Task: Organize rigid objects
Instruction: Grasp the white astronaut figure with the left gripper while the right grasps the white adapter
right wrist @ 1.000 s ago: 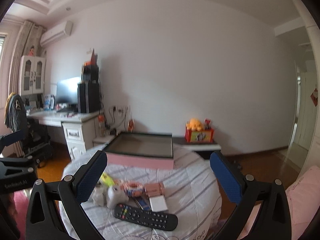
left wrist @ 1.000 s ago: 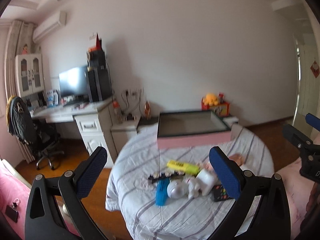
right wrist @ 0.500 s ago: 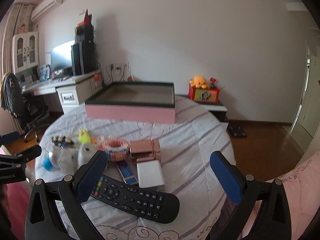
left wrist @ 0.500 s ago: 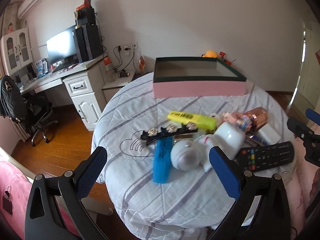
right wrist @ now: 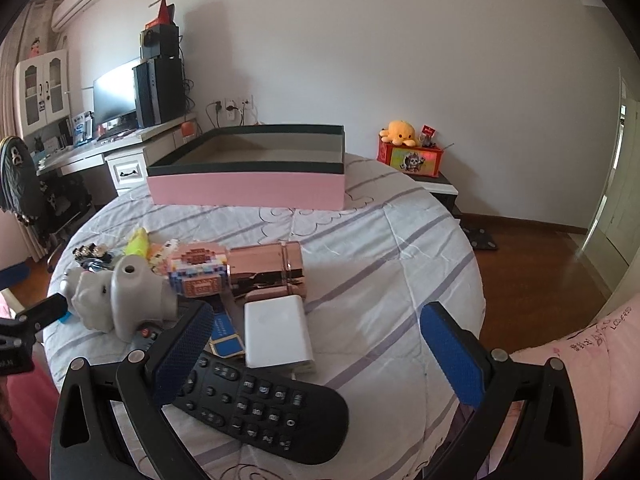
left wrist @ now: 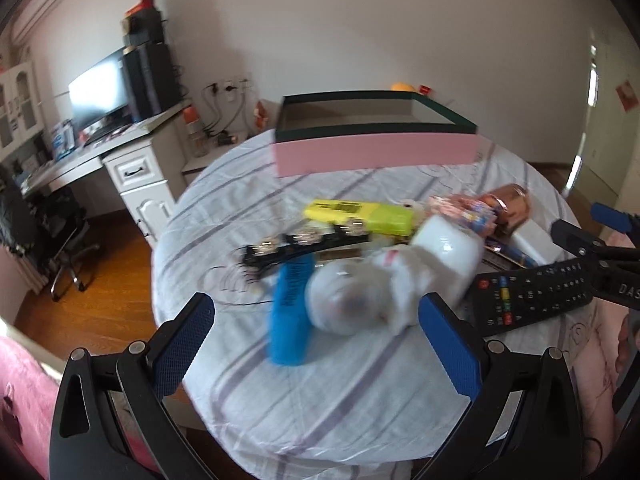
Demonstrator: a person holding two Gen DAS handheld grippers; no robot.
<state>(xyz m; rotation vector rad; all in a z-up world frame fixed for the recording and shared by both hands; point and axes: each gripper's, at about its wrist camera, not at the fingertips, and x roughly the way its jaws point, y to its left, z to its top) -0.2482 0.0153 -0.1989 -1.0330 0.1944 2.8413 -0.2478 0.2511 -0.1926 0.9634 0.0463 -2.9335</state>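
Observation:
A pile of objects lies on a round table with a striped cloth point(right wrist: 392, 280): a black remote point(right wrist: 256, 400), a white box point(right wrist: 276, 330), a rose-gold cylinder point(right wrist: 266, 266), a pixel-block toy point(right wrist: 198, 270), a white figurine point(left wrist: 384, 280), a blue case point(left wrist: 290, 312), a yellow case point(left wrist: 358, 216) and a black clip point(left wrist: 300, 242). An open pink box point(right wrist: 246, 188) stands at the table's far side. My left gripper point(left wrist: 316, 344) is open, just short of the figurine. My right gripper point(right wrist: 316, 348) is open over the remote and white box.
A desk point(right wrist: 116, 148) with a monitor and computer tower stands at the left, with an office chair point(left wrist: 52, 220) beside it. A low stand with a red box and yellow plush point(right wrist: 408, 148) is behind the table. Wood floor point(right wrist: 540, 272) lies to the right.
Both grippers have moved forward and down toward the pile on the table, which now looms larger. Both stay open and empty.

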